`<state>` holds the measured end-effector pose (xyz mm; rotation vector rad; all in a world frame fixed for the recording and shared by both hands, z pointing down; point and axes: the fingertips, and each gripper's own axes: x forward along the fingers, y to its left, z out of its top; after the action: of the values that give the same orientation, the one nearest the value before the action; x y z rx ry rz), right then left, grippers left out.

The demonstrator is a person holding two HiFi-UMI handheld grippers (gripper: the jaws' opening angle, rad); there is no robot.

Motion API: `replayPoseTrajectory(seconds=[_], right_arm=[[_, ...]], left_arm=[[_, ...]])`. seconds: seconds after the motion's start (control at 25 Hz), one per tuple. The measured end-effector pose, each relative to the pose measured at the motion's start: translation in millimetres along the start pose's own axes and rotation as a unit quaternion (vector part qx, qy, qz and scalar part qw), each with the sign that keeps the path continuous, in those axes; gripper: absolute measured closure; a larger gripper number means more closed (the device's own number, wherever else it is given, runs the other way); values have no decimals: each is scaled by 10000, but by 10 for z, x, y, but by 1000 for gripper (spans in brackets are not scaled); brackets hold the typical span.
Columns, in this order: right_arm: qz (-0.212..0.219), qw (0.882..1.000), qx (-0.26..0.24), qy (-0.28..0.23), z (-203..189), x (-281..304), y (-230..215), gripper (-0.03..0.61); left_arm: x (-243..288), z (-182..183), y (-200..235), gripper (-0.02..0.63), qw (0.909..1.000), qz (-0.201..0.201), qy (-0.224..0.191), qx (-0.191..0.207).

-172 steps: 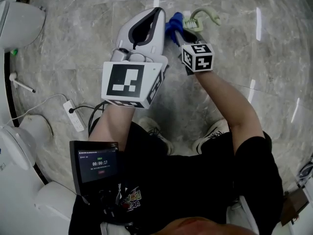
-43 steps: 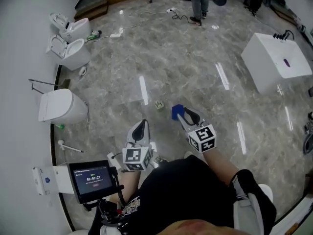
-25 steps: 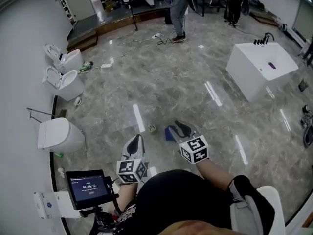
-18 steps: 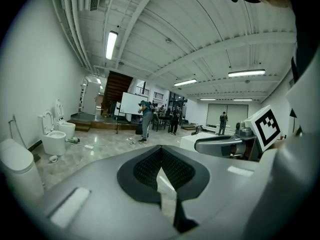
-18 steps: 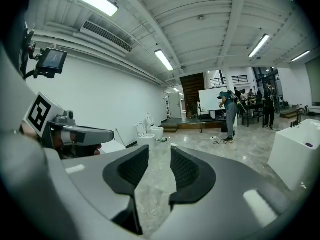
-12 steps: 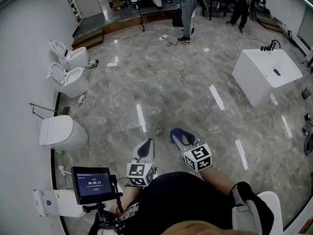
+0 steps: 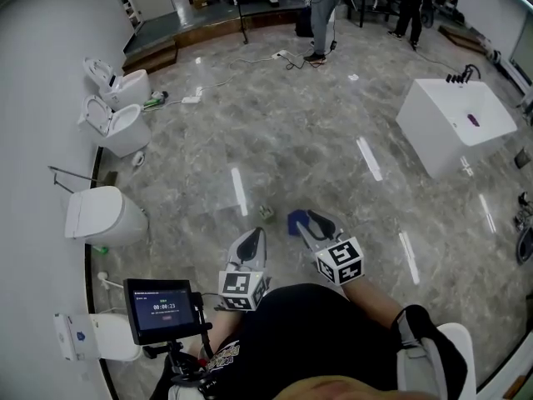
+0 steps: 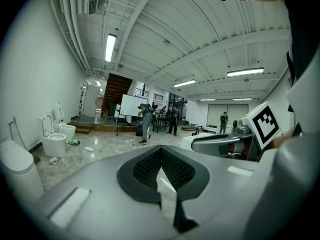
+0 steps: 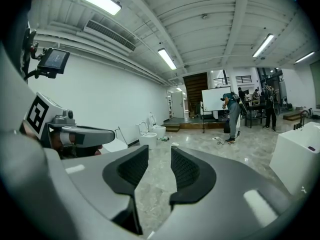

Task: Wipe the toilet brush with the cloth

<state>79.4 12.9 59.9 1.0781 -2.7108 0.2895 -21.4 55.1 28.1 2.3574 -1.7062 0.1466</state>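
Toilet brush (image 7: 266, 212) lies on the grey marble floor (image 7: 291, 140), a small pale thing just ahead of the standing person, clear of both claws. Just to its right is the blue cloth (image 7: 296, 221), showing at the nose of the right gripper (image 7: 313, 220). From overhead I cannot tell whether the two touch. That gripper's own view settles the grip: the right gripper (image 9: 160, 151) has its jaws a moderate gap apart, with only bare floor showing between the ribbed pads. The left gripper (image 7: 252, 238) is held beside it, a little apart and pointing much the same way. Its own view shows the left gripper (image 8: 160, 151) with jaws drawn together at the tips, a thin wedge of floor between them and nothing held. A small screen (image 7: 160, 309) sits at the person's left side. Three toilets (image 7: 104, 215) stand along the left wall and a white tub (image 7: 454, 123) off to the right. People (image 7: 321, 7) stand at the far end of the room.
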Motion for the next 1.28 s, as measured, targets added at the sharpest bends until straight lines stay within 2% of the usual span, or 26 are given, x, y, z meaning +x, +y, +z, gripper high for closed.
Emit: replayPoseTrajectory(seconds=[0.28,0.44,0.64,1.28], right_arm=[[-6,9997,242,17,12,-5,-61,434],[15,9997,237,8,19,-4,-42,436],[90,9998,188,-9,5,-37,-26,436],[76,9999,110,-65,11,-120,83,439]], left_arm=[[20,-15,-54,607,9998,-124,-135,55],[4,-53,-4,607,9999,-66,-112,-74],[-37,0,-29,607,9999,121,-56,-49],[-116,-21,-70,607,9999,15,-124,-4]])
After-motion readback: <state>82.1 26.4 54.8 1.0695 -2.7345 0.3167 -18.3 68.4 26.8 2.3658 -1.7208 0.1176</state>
